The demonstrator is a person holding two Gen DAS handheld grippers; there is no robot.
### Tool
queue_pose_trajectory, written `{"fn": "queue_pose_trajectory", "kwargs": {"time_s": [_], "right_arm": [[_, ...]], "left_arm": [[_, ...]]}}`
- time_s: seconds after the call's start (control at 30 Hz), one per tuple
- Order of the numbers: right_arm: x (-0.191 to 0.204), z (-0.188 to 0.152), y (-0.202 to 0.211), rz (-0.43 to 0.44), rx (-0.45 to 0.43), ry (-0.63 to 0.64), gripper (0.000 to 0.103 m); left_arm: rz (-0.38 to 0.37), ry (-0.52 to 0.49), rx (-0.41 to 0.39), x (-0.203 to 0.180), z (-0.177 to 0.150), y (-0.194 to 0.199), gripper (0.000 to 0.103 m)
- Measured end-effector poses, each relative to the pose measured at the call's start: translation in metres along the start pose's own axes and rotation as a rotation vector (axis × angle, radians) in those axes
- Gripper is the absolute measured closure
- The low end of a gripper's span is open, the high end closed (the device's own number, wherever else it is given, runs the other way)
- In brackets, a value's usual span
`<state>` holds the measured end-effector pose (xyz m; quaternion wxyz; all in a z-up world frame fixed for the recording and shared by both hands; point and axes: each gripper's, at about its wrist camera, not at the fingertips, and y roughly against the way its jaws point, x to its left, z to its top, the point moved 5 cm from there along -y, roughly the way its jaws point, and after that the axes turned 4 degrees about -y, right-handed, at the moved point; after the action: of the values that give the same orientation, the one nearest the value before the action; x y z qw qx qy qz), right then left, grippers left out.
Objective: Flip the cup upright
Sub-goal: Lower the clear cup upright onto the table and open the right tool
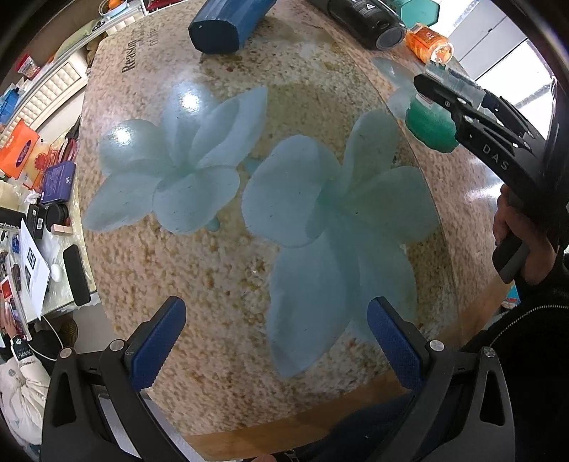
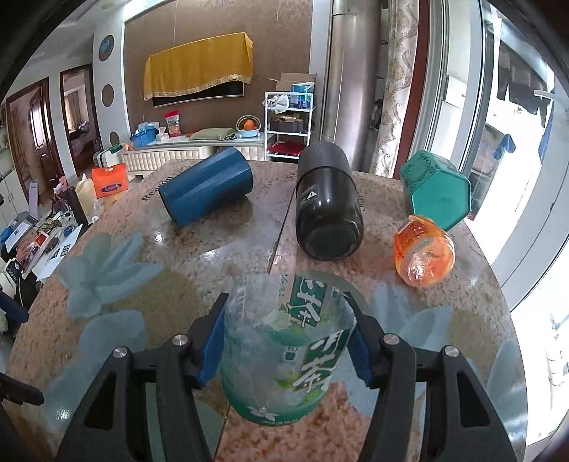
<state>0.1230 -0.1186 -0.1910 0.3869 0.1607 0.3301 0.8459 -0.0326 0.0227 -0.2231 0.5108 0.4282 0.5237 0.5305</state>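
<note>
My right gripper (image 2: 286, 330) is shut on a clear plastic cup with a green tea label (image 2: 284, 352), its open mouth facing away from the camera over the round table (image 2: 149, 284). In the left wrist view the same cup (image 1: 432, 122) shows at the upper right, held by the right gripper (image 1: 432, 83) just above the table. My left gripper (image 1: 275, 337) is open and empty, hovering over the flower-printed table top (image 1: 213, 266). Several other cups lie on their sides at the far side: a blue one (image 2: 206, 192), a black one (image 2: 327, 206), an orange one (image 2: 423, 250) and a teal hexagonal one (image 2: 435, 188).
The blue cup (image 1: 227, 21), black cup (image 1: 370, 21) and orange cup (image 1: 428, 44) lie along the far edge in the left wrist view. A cluttered side table (image 1: 32, 199) stands to the left. A window (image 2: 515, 142) is on the right beyond the table edge.
</note>
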Motion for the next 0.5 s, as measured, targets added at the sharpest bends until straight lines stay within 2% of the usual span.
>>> {"fn": "queue_pose_trajectory", "kwargs": {"time_s": [0.23,0.3,0.37,0.5], "right_arm": [[-0.002,-0.007,0.0,0.008,0.048,-0.043,0.044],[-0.003,-0.009,0.001,0.011,0.053,-0.052,0.038],[-0.003,-0.008,0.003,0.013,0.055,-0.056,0.02],[-0.004,-0.004,0.011,0.021,0.053,-0.085,0.016]], "left_arm": [[-0.013,0.005,0.01,-0.001,0.0,-0.001,0.0],[-0.017,0.009,0.007,0.002,0.001,0.0,0.0],[-0.023,0.014,0.008,0.005,0.001,-0.001,0.0],[-0.031,0.014,0.012,0.011,0.001,-0.005,0.0]]}}
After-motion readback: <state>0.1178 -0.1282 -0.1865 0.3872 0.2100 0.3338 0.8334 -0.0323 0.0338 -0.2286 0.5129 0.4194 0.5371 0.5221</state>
